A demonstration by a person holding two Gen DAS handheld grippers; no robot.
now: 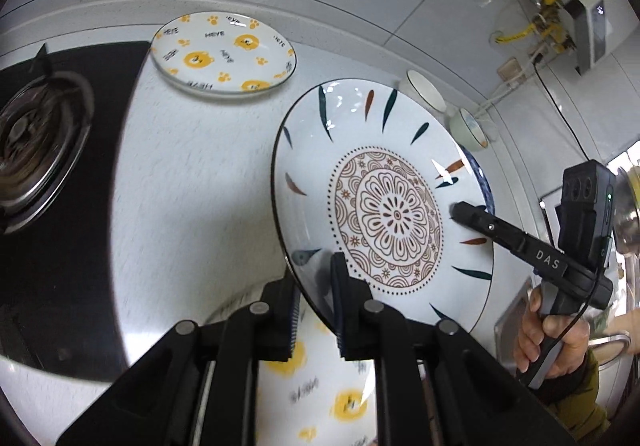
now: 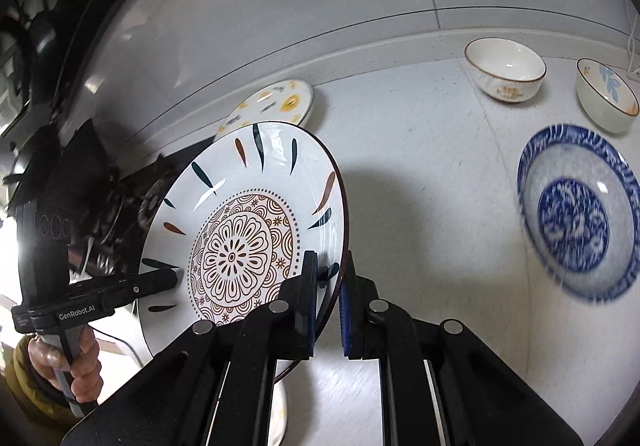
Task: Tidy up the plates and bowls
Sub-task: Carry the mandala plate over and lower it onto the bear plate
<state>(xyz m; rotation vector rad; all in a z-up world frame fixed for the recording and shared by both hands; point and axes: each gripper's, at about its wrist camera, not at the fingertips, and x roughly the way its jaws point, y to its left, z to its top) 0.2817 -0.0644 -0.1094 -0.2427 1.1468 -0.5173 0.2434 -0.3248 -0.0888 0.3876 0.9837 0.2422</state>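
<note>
A white plate with a brown mandala centre and leaf strokes point(image 1: 384, 214) hangs tilted above the counter, held at two opposite edges. My left gripper point(image 1: 316, 278) is shut on its near rim in the left wrist view. Across the plate, my right gripper point(image 1: 460, 212) pinches the far rim. In the right wrist view the same plate point(image 2: 240, 246) stands steeply on edge, with my right gripper point(image 2: 329, 274) shut on its rim and my left gripper point(image 2: 170, 280) clamped on the opposite side. A yellow bear plate point(image 1: 224, 54) lies flat on the counter behind.
A second bear plate point(image 1: 320, 386) lies directly under the lifted plate. A blue patterned dish point(image 2: 576, 214), a white bowl point(image 2: 506, 68) and a blue-leaf bowl point(image 2: 606, 98) sit on the counter to the right. A gas stove point(image 1: 36, 142) is at left.
</note>
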